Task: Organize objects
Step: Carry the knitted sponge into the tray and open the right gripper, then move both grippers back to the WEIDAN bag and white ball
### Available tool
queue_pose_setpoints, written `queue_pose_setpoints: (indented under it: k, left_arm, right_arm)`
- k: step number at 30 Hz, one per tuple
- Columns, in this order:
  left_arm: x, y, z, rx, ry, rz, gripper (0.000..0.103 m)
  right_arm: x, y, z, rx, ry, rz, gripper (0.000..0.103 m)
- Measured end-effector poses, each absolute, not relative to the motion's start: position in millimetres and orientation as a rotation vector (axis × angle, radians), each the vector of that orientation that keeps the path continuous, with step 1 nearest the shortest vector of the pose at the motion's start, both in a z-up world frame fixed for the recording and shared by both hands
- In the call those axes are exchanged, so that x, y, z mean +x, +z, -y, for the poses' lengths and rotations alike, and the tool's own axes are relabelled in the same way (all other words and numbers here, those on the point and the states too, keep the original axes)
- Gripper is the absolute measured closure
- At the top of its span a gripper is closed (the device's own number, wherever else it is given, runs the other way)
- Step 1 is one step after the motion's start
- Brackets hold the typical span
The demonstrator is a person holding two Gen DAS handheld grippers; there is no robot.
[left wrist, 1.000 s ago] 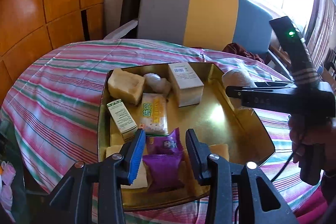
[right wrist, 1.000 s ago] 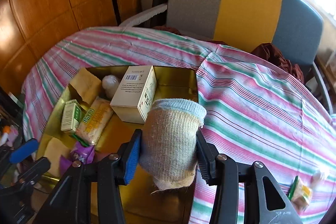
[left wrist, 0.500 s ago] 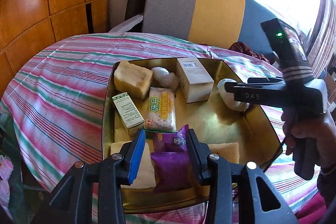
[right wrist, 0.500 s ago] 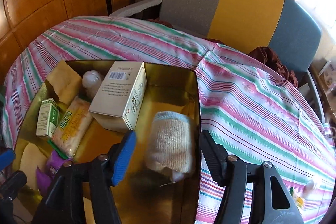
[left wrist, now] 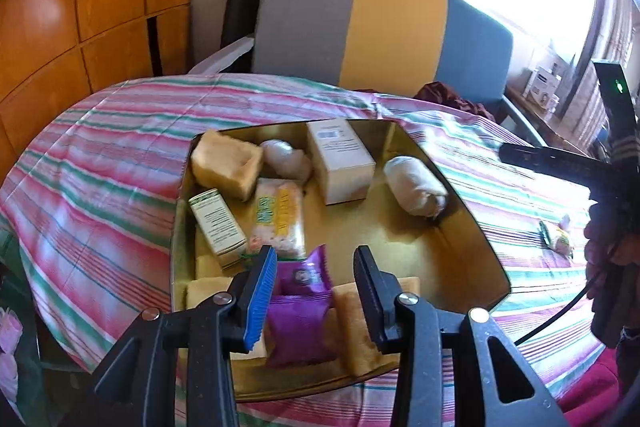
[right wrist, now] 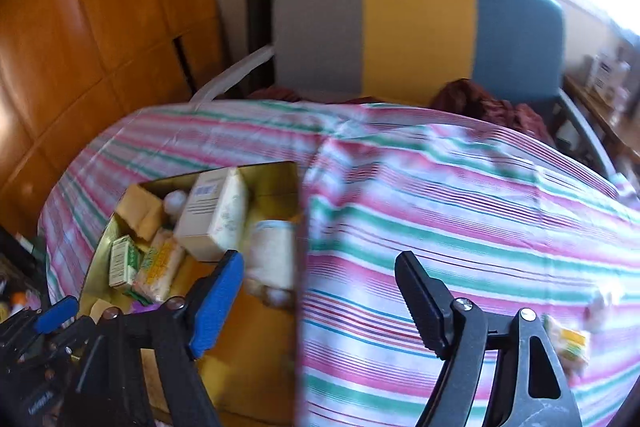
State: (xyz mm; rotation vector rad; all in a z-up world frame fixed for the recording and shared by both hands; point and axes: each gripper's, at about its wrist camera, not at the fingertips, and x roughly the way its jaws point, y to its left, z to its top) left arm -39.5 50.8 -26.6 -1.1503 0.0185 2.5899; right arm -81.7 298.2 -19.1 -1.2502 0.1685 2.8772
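Observation:
A gold tray [left wrist: 460, 211] on the striped table holds a beige cloth roll [left wrist: 416, 185] lying free by its right wall; the roll also shows in the right wrist view [right wrist: 272, 259]. With it lie a white box [left wrist: 340, 159], a green box [left wrist: 216, 223], a cracker pack [left wrist: 278, 223], a sponge block [left wrist: 228, 163] and a purple packet [left wrist: 300, 303]. My left gripper [left wrist: 316, 291] is open and empty over the purple packet. My right gripper [right wrist: 320, 299] is open and empty above the tray's right edge [right wrist: 298, 227].
A small snack packet [right wrist: 572, 343] and a wrapped sweet [right wrist: 600, 303] lie on the striped cloth [right wrist: 460, 207] at the right; the packet also shows in the left wrist view [left wrist: 556, 237]. A grey, yellow and blue chair [left wrist: 380, 31] stands behind the table.
My right gripper opened and let the cloth roll drop into the tray, then pulled back and to the right. My left gripper stayed open over the purple packet.

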Motion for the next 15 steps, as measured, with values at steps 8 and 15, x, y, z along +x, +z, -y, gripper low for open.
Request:
queue_pose_setpoints:
  k: [8, 15]
  left_arm:
    - [-30.9, -14.6, -95.3, -1.091, 2.514, -0.114, 0.063]
    - [-22.5, -12.1, -144.8, -1.074, 2.422, -0.186, 0.062]
  right_arm:
    - [-31.4, -13.5, -404.3, -1.146, 2.693, -0.335, 0.022]
    - [20.6, -10.1, -500.3, -1.025, 2.505, -0.464, 0.020]
